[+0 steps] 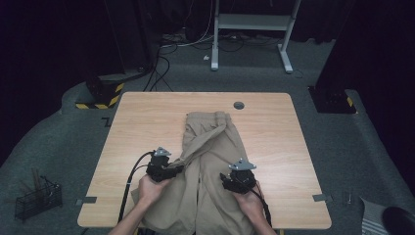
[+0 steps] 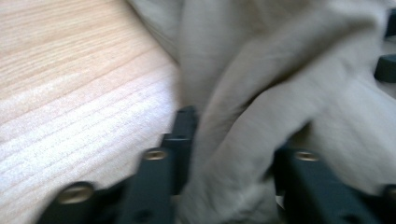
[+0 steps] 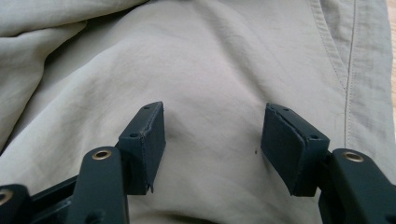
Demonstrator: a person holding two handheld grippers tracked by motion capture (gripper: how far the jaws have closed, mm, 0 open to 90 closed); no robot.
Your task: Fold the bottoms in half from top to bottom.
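trousers (image 1: pixel 211 161) | left gripper (image 1: pixel 172 171) clamps fabric fold | right gripper (image 3: pixel 212 140) spread, pressing cloth

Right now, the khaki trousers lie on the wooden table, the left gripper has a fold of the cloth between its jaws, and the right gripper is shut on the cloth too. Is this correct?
Not quite. The right gripper is open: in the right gripper view its jaws stand wide apart over the khaki trousers, gripping nothing. The rest holds: the trousers lie on the wooden table, and the left gripper has a fold between its jaws.

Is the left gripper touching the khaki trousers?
Touching. The left gripper view shows the left gripper with trousers fabric bunched between its fingers.
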